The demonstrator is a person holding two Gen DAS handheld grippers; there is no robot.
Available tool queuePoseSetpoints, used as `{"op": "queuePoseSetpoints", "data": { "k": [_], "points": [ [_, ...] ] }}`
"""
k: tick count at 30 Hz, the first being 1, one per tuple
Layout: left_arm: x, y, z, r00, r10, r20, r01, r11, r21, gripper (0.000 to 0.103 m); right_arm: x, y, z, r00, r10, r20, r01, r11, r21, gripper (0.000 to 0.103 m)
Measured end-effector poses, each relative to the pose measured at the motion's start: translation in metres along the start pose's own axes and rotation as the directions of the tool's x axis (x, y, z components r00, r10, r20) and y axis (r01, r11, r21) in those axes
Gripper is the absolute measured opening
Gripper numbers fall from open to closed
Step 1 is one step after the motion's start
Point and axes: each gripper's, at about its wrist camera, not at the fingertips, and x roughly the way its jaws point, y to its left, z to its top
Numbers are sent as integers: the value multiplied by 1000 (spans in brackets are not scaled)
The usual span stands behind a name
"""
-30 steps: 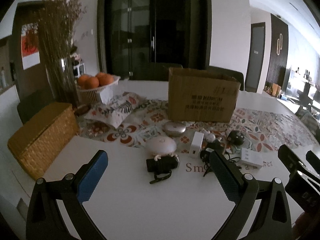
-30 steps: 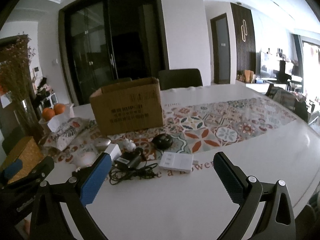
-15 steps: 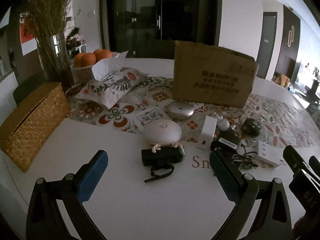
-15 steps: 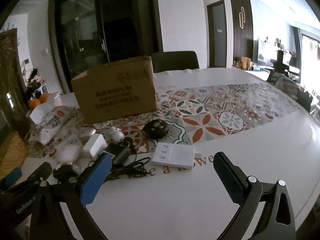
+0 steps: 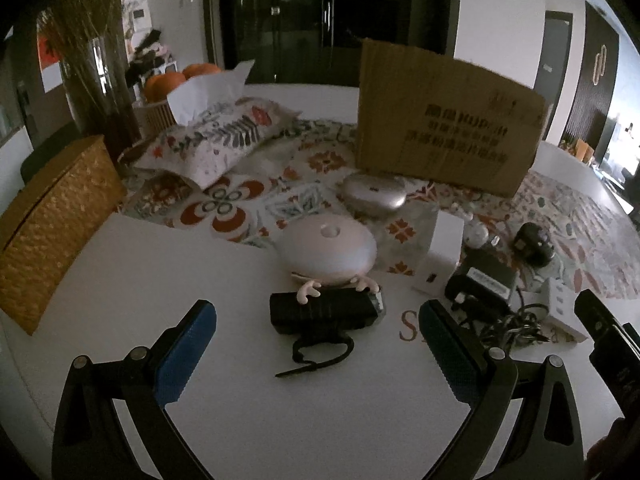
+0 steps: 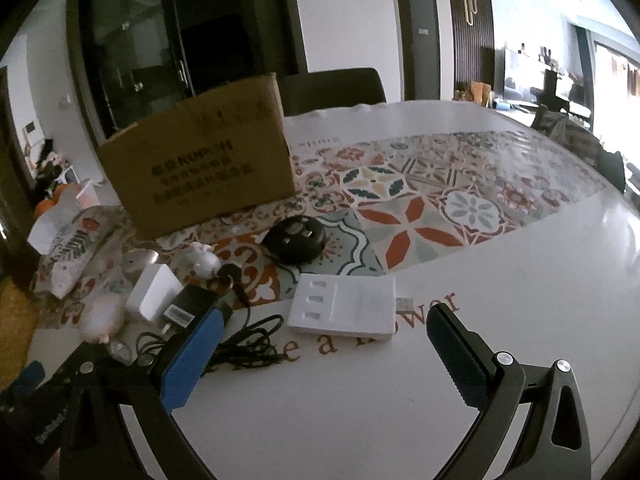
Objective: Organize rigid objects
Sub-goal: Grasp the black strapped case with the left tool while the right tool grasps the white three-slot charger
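Observation:
My left gripper (image 5: 316, 344) is open and empty, just short of a black device with a strap (image 5: 320, 312) on the white table. Behind it lie a white dome-shaped gadget (image 5: 328, 250), a silver round case (image 5: 374, 194) and a white adapter (image 5: 438, 256). My right gripper (image 6: 320, 344) is open and empty, just short of a white USB hub (image 6: 344, 306). A black charger with cable (image 6: 196, 306) lies by its left finger. A black round plug (image 6: 296, 238) sits further back. An open cardboard box (image 6: 200, 172) stands behind; it also shows in the left wrist view (image 5: 444, 120).
A wicker basket (image 5: 48, 224) stands at the left. A floral tissue pouch (image 5: 216, 140), a basket of oranges (image 5: 172, 80) and a vase of dried stems (image 5: 96, 64) stand at the back left. A patterned runner (image 6: 420, 200) crosses the table.
Both grippers have moved forward and lower toward the objects, which now look larger. Both stay open. Nothing on the table has moved.

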Motion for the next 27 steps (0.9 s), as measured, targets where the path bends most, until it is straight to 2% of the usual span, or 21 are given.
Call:
{"op": "queuePoseSetpoints", "data": {
  "k": [10,19,25,27],
  "points": [
    [26,-3,1,998,3,-60,-3,1000,6,103,26,3,-1,997,-26,-67,28,999,21,103],
    [37,-6,4,998,4,-68,-2,1000,30,98,48,-3,0,993,-48,-110,55,997,63,103],
    [42,-7,4,997,-6,-81,9,999,35,87,59,-5,1,990,-59,-129,70,994,83,103],
    [44,-7,3,996,-12,-89,16,999,35,79,61,-5,2,989,-67,-128,79,993,85,103]
  ]
}}
